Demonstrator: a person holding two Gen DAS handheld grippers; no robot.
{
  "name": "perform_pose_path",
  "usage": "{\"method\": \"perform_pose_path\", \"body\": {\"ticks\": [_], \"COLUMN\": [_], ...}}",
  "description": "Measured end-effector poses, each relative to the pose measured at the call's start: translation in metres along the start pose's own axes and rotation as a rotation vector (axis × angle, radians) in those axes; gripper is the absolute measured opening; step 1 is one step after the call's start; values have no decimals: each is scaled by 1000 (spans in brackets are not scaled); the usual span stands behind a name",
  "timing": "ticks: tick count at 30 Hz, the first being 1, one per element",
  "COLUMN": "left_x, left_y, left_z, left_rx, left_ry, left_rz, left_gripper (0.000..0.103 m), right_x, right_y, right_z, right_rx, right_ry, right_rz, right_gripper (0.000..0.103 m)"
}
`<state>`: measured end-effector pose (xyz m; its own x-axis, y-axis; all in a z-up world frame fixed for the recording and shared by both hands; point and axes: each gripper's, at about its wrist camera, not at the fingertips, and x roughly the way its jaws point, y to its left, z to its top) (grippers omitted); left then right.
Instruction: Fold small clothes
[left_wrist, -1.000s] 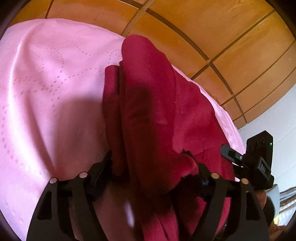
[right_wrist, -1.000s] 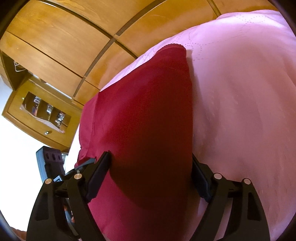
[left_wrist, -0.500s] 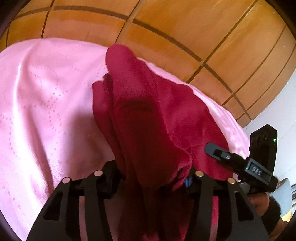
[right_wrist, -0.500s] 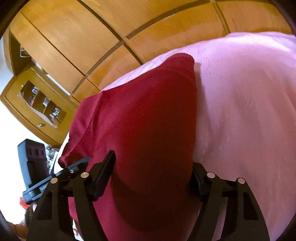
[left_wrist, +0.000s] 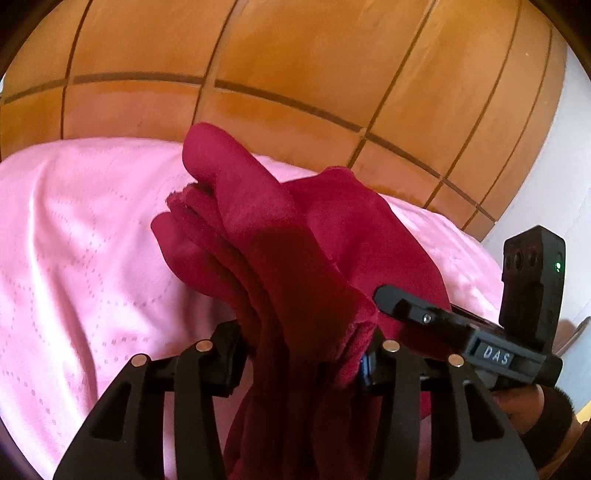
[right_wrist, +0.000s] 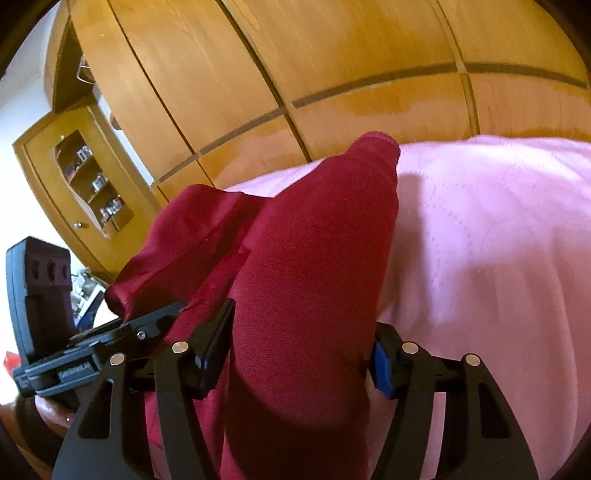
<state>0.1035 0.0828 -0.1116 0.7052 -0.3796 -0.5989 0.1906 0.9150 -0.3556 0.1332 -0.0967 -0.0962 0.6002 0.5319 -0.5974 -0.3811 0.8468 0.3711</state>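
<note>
A dark red garment (left_wrist: 280, 251) is lifted off the pink bedspread (left_wrist: 81, 236), bunched in several folds. My left gripper (left_wrist: 306, 350) is shut on its near edge, cloth hanging down between the fingers. In the right wrist view the same garment (right_wrist: 317, 258) runs as a thick fold from my right gripper (right_wrist: 303, 354) toward the headboard. The right gripper is shut on it, cloth filling the gap between the jaws. The right gripper also shows in the left wrist view (left_wrist: 480, 332) at the lower right, and the left one in the right wrist view (right_wrist: 74, 354) at the lower left.
A wooden panelled headboard (left_wrist: 295, 74) rises behind the bed. A wooden cabinet with glass door and small items (right_wrist: 88, 184) stands at the left in the right wrist view. A white wall (left_wrist: 569, 184) is at the right.
Both grippers have risen and tilted up with the garment. The cloth has lifted off the bedspread and more headboard shows. The two grippers have come closer together.
</note>
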Motion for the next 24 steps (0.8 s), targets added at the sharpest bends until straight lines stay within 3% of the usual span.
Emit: {"method": "perform_pose_path", "body": {"ticks": [4, 13, 24], "left_x": [-6, -11, 14], "left_y": [-21, -58, -102], "left_z": [11, 30, 48], "left_rx": [14, 103, 193], "left_ry": [-64, -130, -117], "left_rz": [-31, -85, -171], "left_gripper": [45, 45, 45], "right_x": [-19, -65, -108], "right_y": [0, -10, -42], "right_z": [2, 8, 10], "right_rx": [-19, -15, 28], "right_ry": [-51, -177, -254], "right_rz": [-18, -78, -172], "right_gripper": [63, 63, 63]}}
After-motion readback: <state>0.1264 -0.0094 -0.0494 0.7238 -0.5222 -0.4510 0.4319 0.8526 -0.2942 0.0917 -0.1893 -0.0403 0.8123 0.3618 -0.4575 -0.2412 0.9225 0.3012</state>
